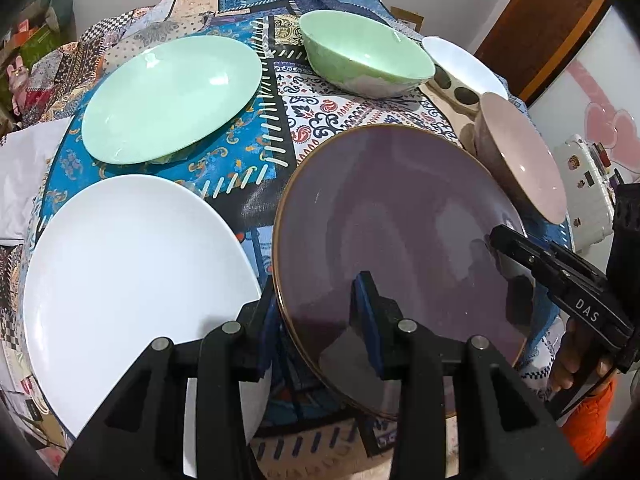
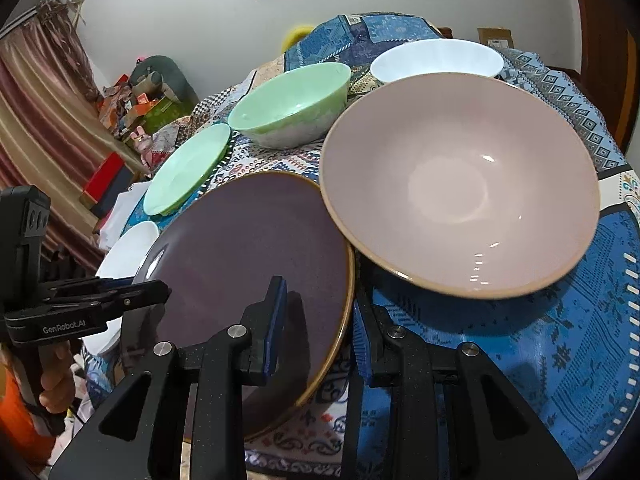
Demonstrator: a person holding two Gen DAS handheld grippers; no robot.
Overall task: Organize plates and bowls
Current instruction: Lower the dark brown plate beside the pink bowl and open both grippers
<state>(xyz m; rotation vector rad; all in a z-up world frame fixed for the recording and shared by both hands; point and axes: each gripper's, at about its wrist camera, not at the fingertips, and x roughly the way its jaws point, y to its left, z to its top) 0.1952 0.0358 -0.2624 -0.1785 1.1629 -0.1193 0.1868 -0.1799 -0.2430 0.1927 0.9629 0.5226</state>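
Observation:
A purple plate (image 1: 400, 216) with a gold rim lies tilted over the table's near edge; it also shows in the right wrist view (image 2: 248, 240). My left gripper (image 1: 316, 312) straddles its left rim, jaws apart. My right gripper (image 2: 320, 312) straddles its right rim, jaws apart; it also shows in the left wrist view (image 1: 496, 236). A pink bowl (image 2: 460, 184) sits right of the plate, touching it. A green bowl (image 2: 292, 104), a white bowl (image 2: 436, 60), a green plate (image 1: 172, 100) and a white plate (image 1: 132, 276) lie on the table.
The table (image 1: 320, 108) has a patterned patchwork cloth. A white cloth (image 1: 28, 172) lies at its left edge. A white appliance (image 1: 588, 184) stands off the right side. Clutter and a curtain (image 2: 36, 120) are to the left.

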